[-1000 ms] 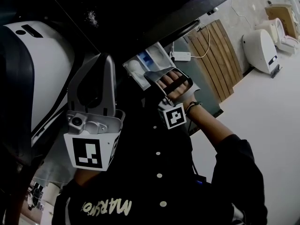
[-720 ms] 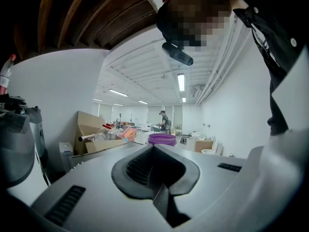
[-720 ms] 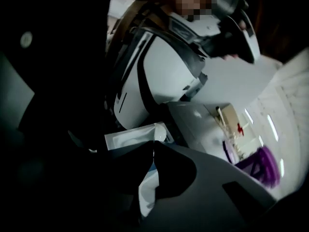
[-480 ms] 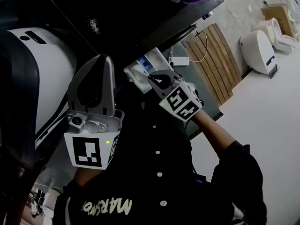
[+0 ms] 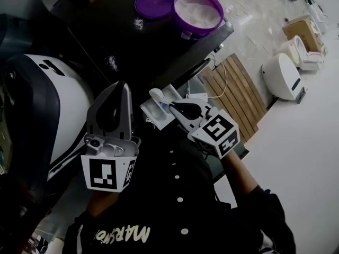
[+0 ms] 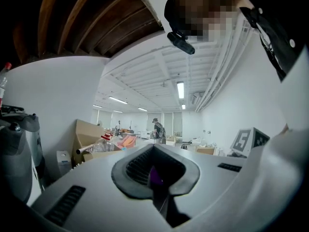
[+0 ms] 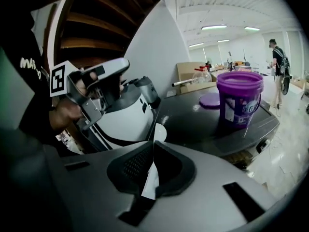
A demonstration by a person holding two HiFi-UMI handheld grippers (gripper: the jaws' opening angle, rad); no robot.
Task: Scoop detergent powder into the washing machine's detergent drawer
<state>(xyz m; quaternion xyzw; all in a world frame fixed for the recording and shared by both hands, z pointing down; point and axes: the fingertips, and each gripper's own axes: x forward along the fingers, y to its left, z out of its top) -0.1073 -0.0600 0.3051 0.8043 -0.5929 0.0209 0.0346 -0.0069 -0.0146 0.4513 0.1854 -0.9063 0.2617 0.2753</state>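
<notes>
Purple plastic marks the detergent tub [image 7: 239, 105], which stands open on the dark desk [image 5: 106, 30] with white powder [image 5: 198, 9] inside and its round purple lid [image 5: 153, 4] lying just beside it. Small white specks of powder [image 5: 111, 62] dot the desk surface. Below the desk's front edge the detergent drawer [image 5: 159, 110] is pulled out, its pale compartments facing up. The right tool [image 7: 154, 146] has its jaws closed on the handle of a white scoop [image 7: 157, 134], whose bowl sticks out past the jaw tips; in the head view the scoop sits over the near end of the drawer. The left tool [image 6: 154, 151] is raised and points up, away from the drawer, with its jaws together; a small purple sliver shows in the seam between them, too small to tell what it is. A rounded white and dark machine [image 5: 63, 105] stands to the left, near the left tool.
</notes>
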